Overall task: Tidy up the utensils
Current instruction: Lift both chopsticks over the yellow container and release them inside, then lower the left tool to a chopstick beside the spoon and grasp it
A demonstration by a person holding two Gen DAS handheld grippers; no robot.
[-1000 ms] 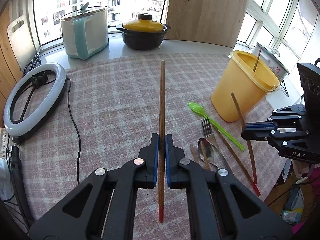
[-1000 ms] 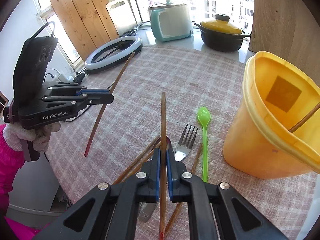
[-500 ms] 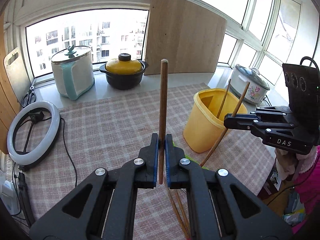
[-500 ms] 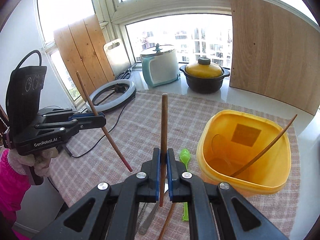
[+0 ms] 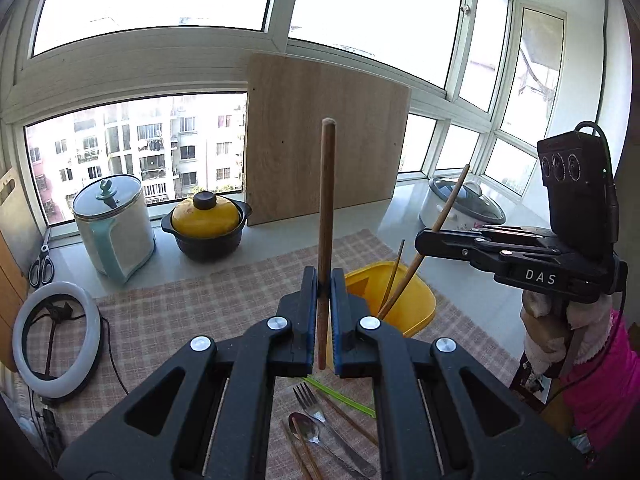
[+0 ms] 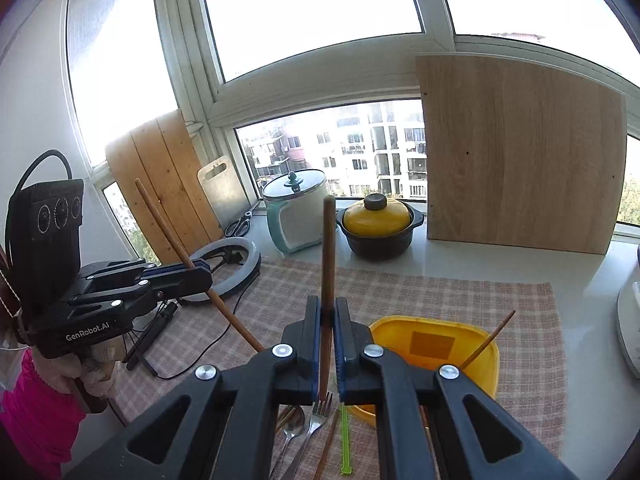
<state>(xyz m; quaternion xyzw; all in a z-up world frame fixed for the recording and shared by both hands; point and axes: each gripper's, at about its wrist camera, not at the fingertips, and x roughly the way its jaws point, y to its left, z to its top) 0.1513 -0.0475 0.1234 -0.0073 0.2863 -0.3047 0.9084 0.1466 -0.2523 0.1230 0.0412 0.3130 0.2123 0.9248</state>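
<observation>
My left gripper [image 5: 325,284] is shut on a brown chopstick [image 5: 326,200], held upright above the checked cloth. My right gripper [image 6: 329,312] is shut on another brown chopstick [image 6: 328,248]; in the left wrist view its lower end [image 5: 400,292] reaches into the yellow bucket [image 5: 416,300]. The bucket [image 6: 436,344] holds one more chopstick [image 6: 488,340]. Below the grippers on the cloth lie a fork [image 5: 310,400], a metal spoon [image 5: 306,432], a green plastic spoon [image 6: 344,440] and more chopsticks [image 5: 304,456].
A ring light [image 5: 56,344] with its cable lies on the left. On the sill stand a glass-lidded teal-handled cooker [image 5: 114,224], a black pot with yellow lid [image 5: 206,224], a wooden board [image 5: 324,140] and a white cooker [image 5: 464,204]. Scissors [image 5: 40,268] lie far left.
Both grippers have risen and tilted up, so each chopstick has gone from lying flat over the cloth to nearly upright. The right chopstick's lower end has moved into the yellow bucket.
</observation>
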